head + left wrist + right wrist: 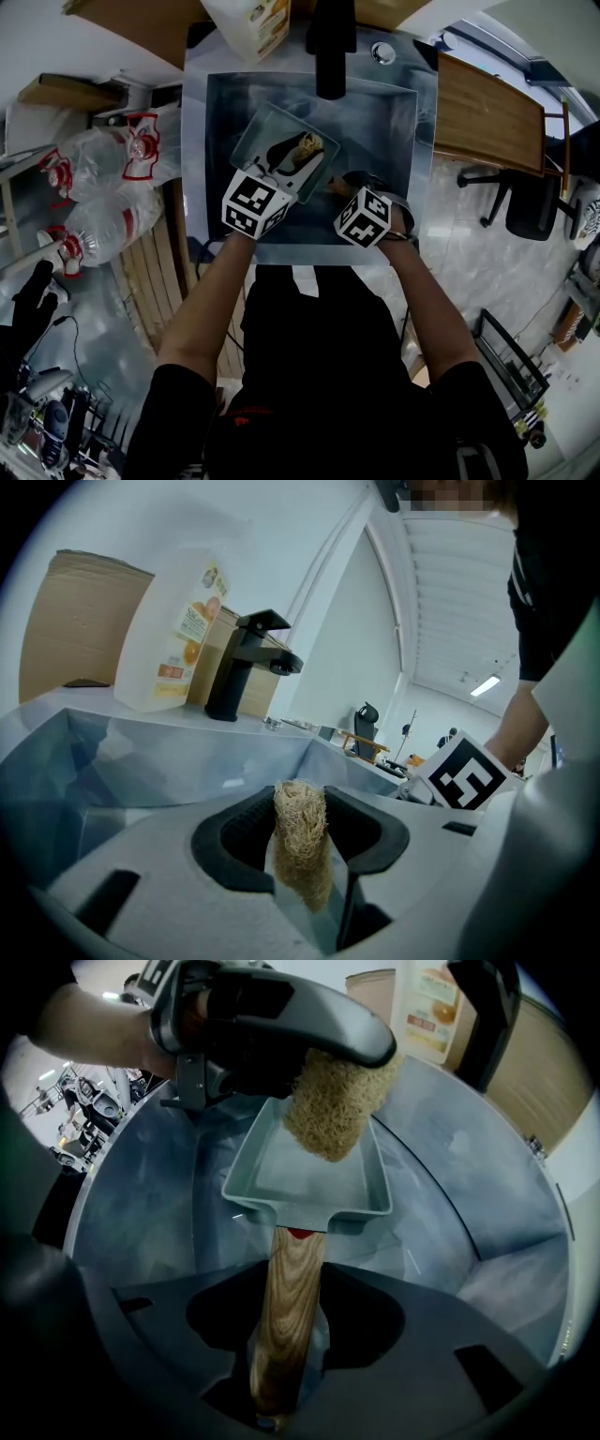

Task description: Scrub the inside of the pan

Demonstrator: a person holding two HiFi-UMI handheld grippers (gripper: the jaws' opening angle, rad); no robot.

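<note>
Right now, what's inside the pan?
Only the loofah hangs into the pan, at its far end. The rest of the pan's floor looks bare. The patch under the loofah is covered, and I cannot tell whether the loofah touches it.

At the bottom of the frame the right gripper [286,1340] is clamping both jaws on a wooden handle [292,1269], which is running up the centre to a grey rectangular pan [309,1209]. The pan is sitting tilted inside a steel sink [141,1213] that is filling most of the frame. From the upper left an arm [89,1026] is bringing in the left gripper [323,1058], which is pinching a tan fibrous scrubber [333,1115]. The scrubber is hanging over the pan's far end; whether it is touching cannot be told. A bottle [431,1012] and a black faucet [487,1016] are standing at the upper right.
</note>
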